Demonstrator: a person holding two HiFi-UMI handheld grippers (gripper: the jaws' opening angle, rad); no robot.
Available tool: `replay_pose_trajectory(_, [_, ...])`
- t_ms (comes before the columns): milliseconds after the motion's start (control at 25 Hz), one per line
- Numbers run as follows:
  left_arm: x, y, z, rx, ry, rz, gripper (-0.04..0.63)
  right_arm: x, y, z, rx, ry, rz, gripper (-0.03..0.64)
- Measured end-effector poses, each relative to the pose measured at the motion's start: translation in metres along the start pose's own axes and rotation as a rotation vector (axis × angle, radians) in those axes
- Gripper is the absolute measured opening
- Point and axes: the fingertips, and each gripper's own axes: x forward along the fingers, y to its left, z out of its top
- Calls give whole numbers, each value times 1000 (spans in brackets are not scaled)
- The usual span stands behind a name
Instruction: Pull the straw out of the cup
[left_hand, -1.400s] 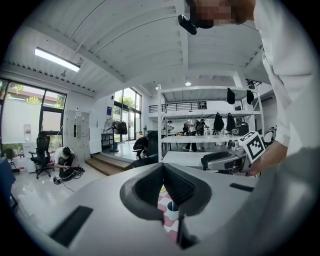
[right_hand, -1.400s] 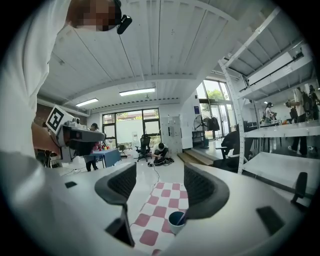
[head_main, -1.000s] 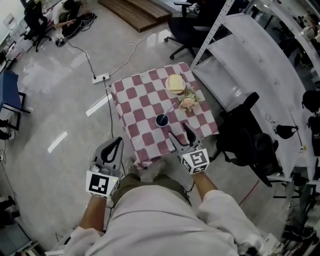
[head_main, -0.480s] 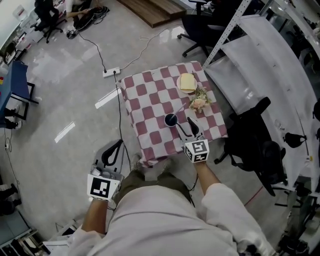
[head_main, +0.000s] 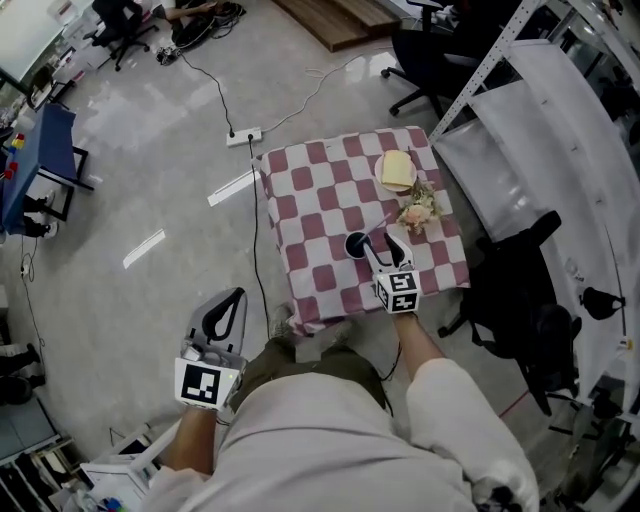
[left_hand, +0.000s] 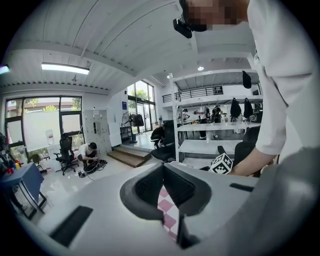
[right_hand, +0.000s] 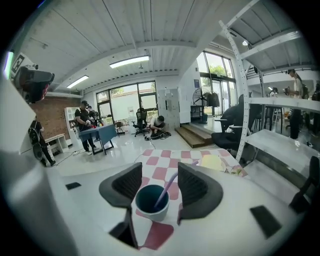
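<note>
A dark blue cup (head_main: 355, 245) stands near the front edge of the red-and-white checked table (head_main: 310, 200). A purple straw (head_main: 378, 228) leans out of it to the right. In the right gripper view the cup (right_hand: 151, 201) and straw (right_hand: 168, 187) lie between the jaws of my right gripper (right_hand: 160, 171), which are closing, with gaps still showing on both sides. In the head view my right gripper (head_main: 380, 244) reaches over the table edge at the cup. My left gripper (head_main: 238, 294) hangs off the table's left over the floor, its tips together and nothing in them (left_hand: 163, 167).
A plate with a yellow item (head_main: 397, 170) and a small flower bunch (head_main: 415, 212) sit at the table's far right. A black office chair (head_main: 520, 290) and metal shelving (head_main: 540, 110) stand to the right. A power strip and cable (head_main: 243, 135) lie on the floor.
My right gripper has gone forward and down over the table edge, and its jaws now flank the cup and stand narrower. The left gripper has hardly moved.
</note>
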Motion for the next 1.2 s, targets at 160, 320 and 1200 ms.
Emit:
replay_pose_trajectory(160, [-1,3,-3,-1,17,27,3,15,-4,-13,-2,33,12,227])
replay_pose_trajectory(320, [0,6,-5,-2,34,51,3,29,-8,-23,3,58,20,222])
replay_pose_trajectory(1200, [14,6,-12,-4,92,78,3,71,-16,-56,17,159,30,87])
